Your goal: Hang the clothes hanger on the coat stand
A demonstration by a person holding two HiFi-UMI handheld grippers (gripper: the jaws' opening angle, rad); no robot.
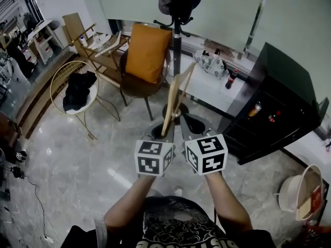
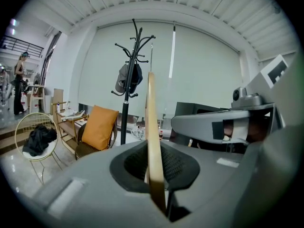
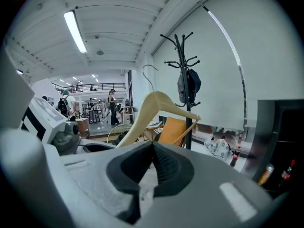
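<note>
Clamping hanger [image 2: 151,118], left hand-held gripper [image 2: 156,175], right [image 3: 152,148] seemingly closed

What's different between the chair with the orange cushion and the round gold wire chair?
The cushioned chair is dark and solid; the gold chair is thin wire hoops. An orange cushion leans in the cushioned chair; a black garment lies on the gold chair. The cushioned chair stands nearer the coat stand. Both stand on the floor.
</note>
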